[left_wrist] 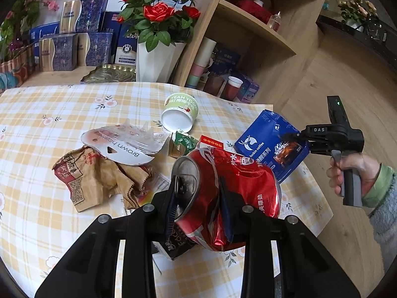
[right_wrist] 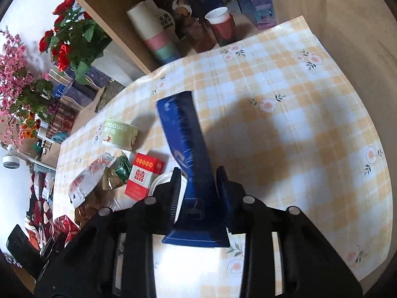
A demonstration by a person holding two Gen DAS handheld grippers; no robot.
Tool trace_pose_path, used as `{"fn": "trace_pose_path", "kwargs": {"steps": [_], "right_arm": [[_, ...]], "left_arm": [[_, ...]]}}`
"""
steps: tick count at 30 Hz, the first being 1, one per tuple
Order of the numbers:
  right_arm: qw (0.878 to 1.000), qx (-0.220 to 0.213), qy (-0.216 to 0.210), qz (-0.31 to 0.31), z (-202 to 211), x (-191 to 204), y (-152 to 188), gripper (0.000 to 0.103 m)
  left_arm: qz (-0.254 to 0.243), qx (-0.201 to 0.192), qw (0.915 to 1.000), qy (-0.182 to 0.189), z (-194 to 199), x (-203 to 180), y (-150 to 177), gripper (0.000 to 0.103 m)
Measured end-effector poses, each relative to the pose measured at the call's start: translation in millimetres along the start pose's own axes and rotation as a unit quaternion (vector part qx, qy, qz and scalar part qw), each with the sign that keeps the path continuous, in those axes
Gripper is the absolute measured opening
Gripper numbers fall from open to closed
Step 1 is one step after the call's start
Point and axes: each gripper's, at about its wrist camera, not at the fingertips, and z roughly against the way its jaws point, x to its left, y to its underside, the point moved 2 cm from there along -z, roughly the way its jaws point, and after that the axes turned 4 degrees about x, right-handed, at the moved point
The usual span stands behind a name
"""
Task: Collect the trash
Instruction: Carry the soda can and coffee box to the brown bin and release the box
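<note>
Left hand-held gripper (left_wrist: 198,206) clamps crushed red can (left_wrist: 223,188) — right (right_wrist: 198,193) grips blue box (right_wrist: 188,149), base hidden.

"luckin coffee" on the blue box (left_wrist: 270,144), "YEAH YOGU" on the cup (left_wrist: 181,114), "Brown" on the card (left_wrist: 124,149), "DAS" on the right gripper (left_wrist: 295,135).

Both wrist views look steeply down, close, sharing the checked table (left_wrist: 49,114).
</note>
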Motion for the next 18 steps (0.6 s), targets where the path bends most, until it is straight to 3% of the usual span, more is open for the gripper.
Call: {"fn": "trace_pose_path", "kwargs": {"steps": [14, 18], "right_arm": [[0.997, -0.053, -0.034, 0.046, 51, 34, 50, 0.028], [0.994, -0.059, -0.063, 0.068, 71, 58, 75, 0.028]], "left_arm": [[0.005, -0.02, 0.9998, 0.008, 58, 12, 21, 0.03], [0.001, -0.026, 0.9997, 0.004, 81, 15, 32, 0.03]]}}
